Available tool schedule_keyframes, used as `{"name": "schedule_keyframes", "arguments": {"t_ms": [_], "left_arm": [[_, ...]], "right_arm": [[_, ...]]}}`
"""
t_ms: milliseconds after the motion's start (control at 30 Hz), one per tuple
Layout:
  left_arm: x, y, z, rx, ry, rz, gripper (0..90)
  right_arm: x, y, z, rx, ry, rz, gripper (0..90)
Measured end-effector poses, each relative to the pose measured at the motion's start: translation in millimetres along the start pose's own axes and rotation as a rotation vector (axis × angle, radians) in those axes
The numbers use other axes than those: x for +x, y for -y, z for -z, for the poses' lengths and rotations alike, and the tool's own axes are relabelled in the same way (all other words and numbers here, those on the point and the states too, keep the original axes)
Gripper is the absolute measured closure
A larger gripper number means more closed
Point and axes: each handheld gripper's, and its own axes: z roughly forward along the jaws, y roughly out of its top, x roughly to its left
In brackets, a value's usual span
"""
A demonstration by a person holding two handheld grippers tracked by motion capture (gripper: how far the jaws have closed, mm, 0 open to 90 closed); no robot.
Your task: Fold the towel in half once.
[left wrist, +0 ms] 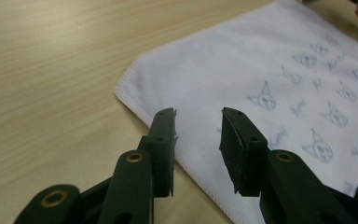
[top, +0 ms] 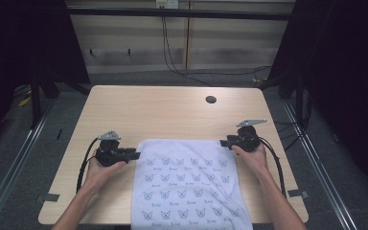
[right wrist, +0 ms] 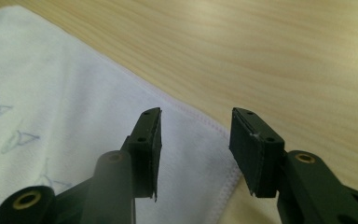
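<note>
A light wooden table (top: pixel 172 108) with rounded corners has a round hole (top: pixel 211 99) near its far right. A white cloth (top: pixel 184 184) printed with small cat faces lies flat on its near half, hanging over the near edge.

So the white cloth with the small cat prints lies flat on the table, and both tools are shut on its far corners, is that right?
Not quite. The cloth does lie flat on the table, but the left tool and right tool are open, with nothing pinched. Both gripper views show the gap between the jaws.
</note>
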Motion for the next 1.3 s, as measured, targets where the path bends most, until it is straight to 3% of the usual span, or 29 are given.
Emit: {"name": "schedule_keyframes", "arguments": {"t_ms": [100, 167, 233, 300, 333, 400, 467, 567, 633, 733, 800, 1167, 1200, 1300], "left_arm": [[6.5, -4.8, -3.0, -0.017, 0.014, 0.055, 64.4], [9.3, -9.4, -4.1, -0.009, -0.024, 0.027, 62.9], [14.8, -13.1, -6.2, -0.032, -0.036, 0.059, 61.9], [18.4, -18.5, -11.4, -0.019, -0.044, 0.060, 58.5], [20.6, -19.9, -14.1, -0.035, -0.031, 0.072, 57.5], [19.8, -22.1, -19.3, -0.006, -0.063, 0.039, 57.4], [18.7, -22.4, -20.8, 0.000, -0.051, 0.019, 57.0], [18.4, -23.6, -20.6, 0.007, -0.061, -0.011, 55.8], [22.3, -24.2, -22.7, -0.007, -0.060, 0.007, 55.6], [25.0, -23.9, -26.9, 0.008, -0.073, 0.010, 55.6], [20.5, -23.2, -30.2, 0.030, -0.116, -0.027, 55.4], [19.1, -21.7, -42.4, 0.080, -0.068, -0.049, 52.0], [17.4, -21.5, -43.1, 0.075, -0.088, -0.053, 54.2], [14.5, -21.8, -46.2, 0.074, -0.065, -0.052, 60.3]], "right_arm": [[-2.4, 0.7, -4.0, 0.033, 0.009, 0.004, 50.6], [-3.2, 1.7, -6.4, 0.035, 0.031, 0.002, 49.7], [-4.0, 2.8, -7.5, 0.027, 0.039, 0.006, 50.0], [-3.5, 2.9, -7.6, 0.026, 0.045, 0.004, 51.0], [-2.3, 3.7, -7.6, 0.023, 0.035, -0.008, 53.7], [0.5, 3.6, -8.7, 0.024, 0.006, 0.011, 65.0], [4.9, 3.6, -9.5, 0.037, -0.015, 0.018, 78.3], [5.0, 3.6, -9.9, 0.027, -0.041, 0.008, 85.7], [3.4, 2.5, -6.3, 0.005, -0.055, -0.006, 86.5], [3.9, 2.0, -2.6, -0.007, -0.069, -0.007, 86.7], [5.3, 1.7, -1.2, -0.012, -0.077, -0.003, 86.7], [2.5, 5.2, 0.4, -0.016, -0.093, -0.023, 85.9], [1.7, 5.6, 0.4, -0.014, -0.093, -0.026, 85.9], [1.7, 6.3, -0.3, -0.012, -0.101, -0.030, 85.3]]}}
